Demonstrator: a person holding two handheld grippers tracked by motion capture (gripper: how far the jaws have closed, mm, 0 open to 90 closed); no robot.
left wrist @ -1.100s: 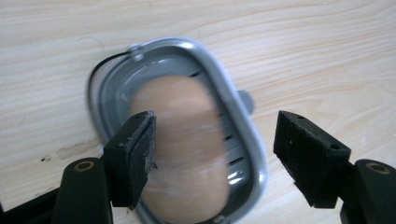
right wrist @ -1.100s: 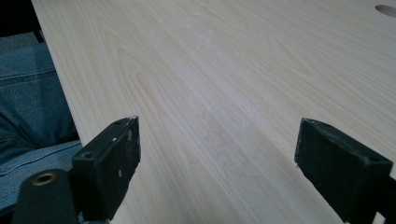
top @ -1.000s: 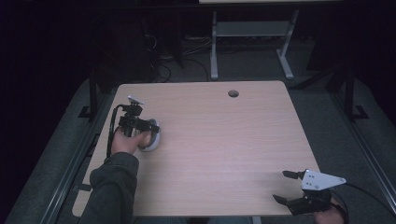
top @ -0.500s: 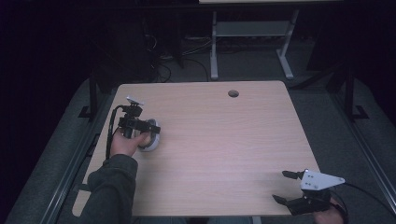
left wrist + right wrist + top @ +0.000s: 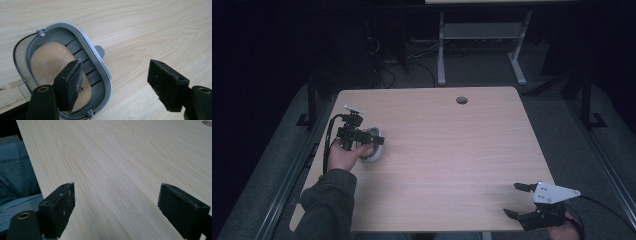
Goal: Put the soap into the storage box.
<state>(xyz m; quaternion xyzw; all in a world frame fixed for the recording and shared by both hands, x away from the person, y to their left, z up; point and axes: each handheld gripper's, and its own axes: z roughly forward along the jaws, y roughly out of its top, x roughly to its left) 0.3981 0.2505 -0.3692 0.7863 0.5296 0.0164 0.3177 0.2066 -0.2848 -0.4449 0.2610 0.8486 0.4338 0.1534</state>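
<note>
We see the left gripper (image 5: 113, 82) spread open above the soap dish (image 5: 62, 70) near the surface's (image 5: 452, 150) left edge, one jaw over the soap (image 5: 47, 62). Closing may clip the rim and skid it. The right gripper (image 5: 120, 207) hangs open, empty.

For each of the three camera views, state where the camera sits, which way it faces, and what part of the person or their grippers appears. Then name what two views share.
High view: above the person's side, facing forward and down on the table; both forearms, left gripper, right gripper.
Left gripper view: looks down past its open jaws at the soap dish holding soap.
Right gripper view: looks low across bare tabletop; open jaws, the person's jeans.
Shared: the soap dish appears in the high and left gripper views.
</note>
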